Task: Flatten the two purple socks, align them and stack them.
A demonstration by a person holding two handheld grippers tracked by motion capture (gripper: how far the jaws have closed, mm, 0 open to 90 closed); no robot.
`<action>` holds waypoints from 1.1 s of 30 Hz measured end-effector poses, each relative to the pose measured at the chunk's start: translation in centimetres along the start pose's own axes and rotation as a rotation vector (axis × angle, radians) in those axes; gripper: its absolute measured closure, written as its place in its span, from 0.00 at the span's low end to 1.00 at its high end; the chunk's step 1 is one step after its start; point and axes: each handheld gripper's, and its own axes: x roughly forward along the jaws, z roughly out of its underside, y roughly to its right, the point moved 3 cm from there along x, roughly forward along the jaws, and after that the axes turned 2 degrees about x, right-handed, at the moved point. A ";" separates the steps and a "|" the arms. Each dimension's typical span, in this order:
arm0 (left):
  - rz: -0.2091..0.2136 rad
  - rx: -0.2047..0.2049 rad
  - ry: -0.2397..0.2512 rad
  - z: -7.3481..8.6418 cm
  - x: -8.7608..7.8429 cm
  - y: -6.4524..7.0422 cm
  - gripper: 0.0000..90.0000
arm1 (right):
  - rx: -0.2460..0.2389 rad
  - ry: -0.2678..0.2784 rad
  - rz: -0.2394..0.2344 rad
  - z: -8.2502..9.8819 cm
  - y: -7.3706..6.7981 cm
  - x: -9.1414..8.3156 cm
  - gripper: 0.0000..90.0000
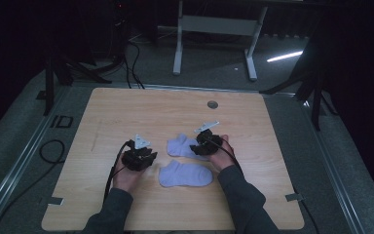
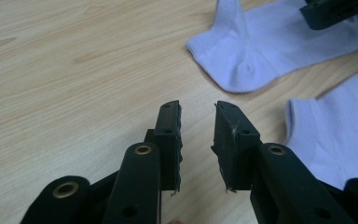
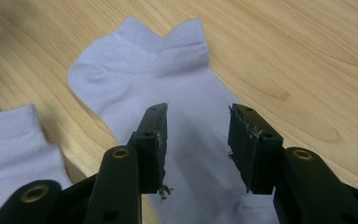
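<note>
No brand mark or label can be read on either sock or on the grippers; the one piece of writing is a faint dark marking that looks like "ID" (image 1: pixel 61 121) on the grey floor just off the left edge of the wooden table (image 1: pixel 126 109), and it is too dim to be sure of. The table is a pale wood-grain board with rounded corners and a small round grey grommet (image 1: pixel 212 104) near its far edge. Taking that grommet as the landmark, the far sock (image 1: pixel 181 145), light lavender, lies flat on the near side of it, roughly toward the table's middle, and the near sock (image 1: pixel 185 175) of the same colour lies closer still to the person, just beside the first and apart from it. The right gripper (image 3: pixel 196 140) hovers over the far sock with its jaws parted by a moderate gap, the fabric showing between them with the pads not pressing on it. The left gripper (image 2: pixel 197 140) sits to the left of both socks, over bare wood, its jaws a narrow gap apart and holding nothing. Beyond the grommet the room is dark: grey carpeted floor, the white legs of another table (image 1: pixel 214 41), black tripod legs (image 1: pixel 311 92) at both sides, loose black cables (image 1: pixel 131 63), and a bright strip of light (image 1: pixel 285 56) on the floor.
</note>
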 end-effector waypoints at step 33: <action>-0.009 0.000 -0.008 1.4 -1.0 0.0 0.78 | -0.021 -0.038 -0.022 -0.4 -0.9 2.2 0.94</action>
